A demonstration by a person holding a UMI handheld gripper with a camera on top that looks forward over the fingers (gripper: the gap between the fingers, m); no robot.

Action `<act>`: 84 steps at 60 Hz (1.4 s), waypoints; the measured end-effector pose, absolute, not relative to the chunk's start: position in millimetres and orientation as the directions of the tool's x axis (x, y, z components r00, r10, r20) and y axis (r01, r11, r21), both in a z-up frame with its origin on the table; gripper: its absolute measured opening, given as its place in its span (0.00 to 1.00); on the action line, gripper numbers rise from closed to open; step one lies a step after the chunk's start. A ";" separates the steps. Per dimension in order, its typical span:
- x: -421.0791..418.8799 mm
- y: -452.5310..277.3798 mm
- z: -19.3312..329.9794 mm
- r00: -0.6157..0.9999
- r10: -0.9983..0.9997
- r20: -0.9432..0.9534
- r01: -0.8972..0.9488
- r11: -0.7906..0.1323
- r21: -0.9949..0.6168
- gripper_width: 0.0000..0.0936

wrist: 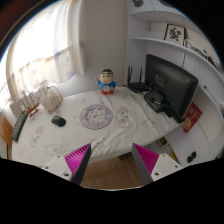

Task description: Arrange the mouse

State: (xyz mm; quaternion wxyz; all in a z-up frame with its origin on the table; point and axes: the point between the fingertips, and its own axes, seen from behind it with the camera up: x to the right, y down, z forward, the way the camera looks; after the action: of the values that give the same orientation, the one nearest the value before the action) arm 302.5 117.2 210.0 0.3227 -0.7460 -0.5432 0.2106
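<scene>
White desk (100, 135) is stretching out ahead of you, beside a bright curtained window. Your gripper (112, 160) is hovering above its near edge with fingers spread wide, holding nothing. Well beyond them, the dark mouse (59, 121) is lying near a round mat (92, 116), while a monitor (170, 87) and a figurine (106, 81) are standing farther back.
</scene>
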 end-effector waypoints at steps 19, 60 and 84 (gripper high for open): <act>290.9 85.7 198.3 0.257 0.966 0.014 0.697 -0.175 -0.696 0.91; 244.8 -78.4 144.2 -0.066 0.998 0.008 0.720 0.053 -0.692 0.91; 161.8 -132.9 86.4 -0.101 0.995 -0.004 0.558 0.053 -0.828 0.91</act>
State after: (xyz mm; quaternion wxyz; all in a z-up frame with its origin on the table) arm 161.8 -132.9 86.4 0.3129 -0.5931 -0.6547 0.3490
